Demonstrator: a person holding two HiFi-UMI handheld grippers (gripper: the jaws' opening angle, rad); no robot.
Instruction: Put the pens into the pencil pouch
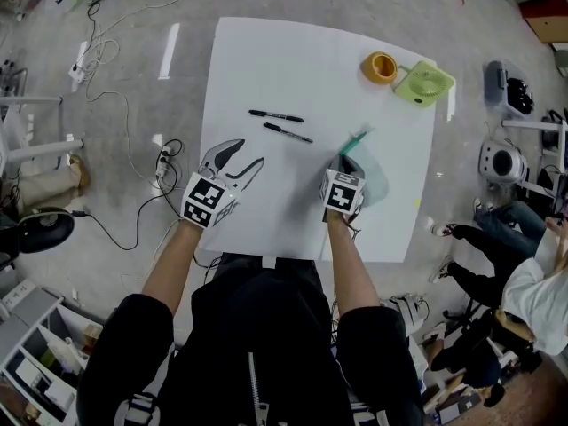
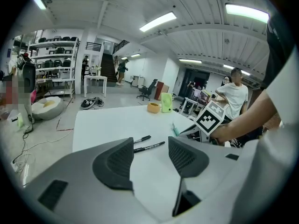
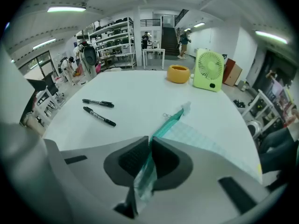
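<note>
Pens out on the white table (image 1: 311, 51): one black marker pen (image 1: 276, 115) and a second black pen (image 1: 287, 132) just beside it, nearly parallel, long axes left to right. Translucent teal zip pencil pouch (image 3: 196, 139) lies flat to their right, zipper edge pointing away from me. My right gripper (image 3: 150, 158) is pinched tight on its near end; my left gripper (image 2: 148, 155) gapes wide, empty.
</note>
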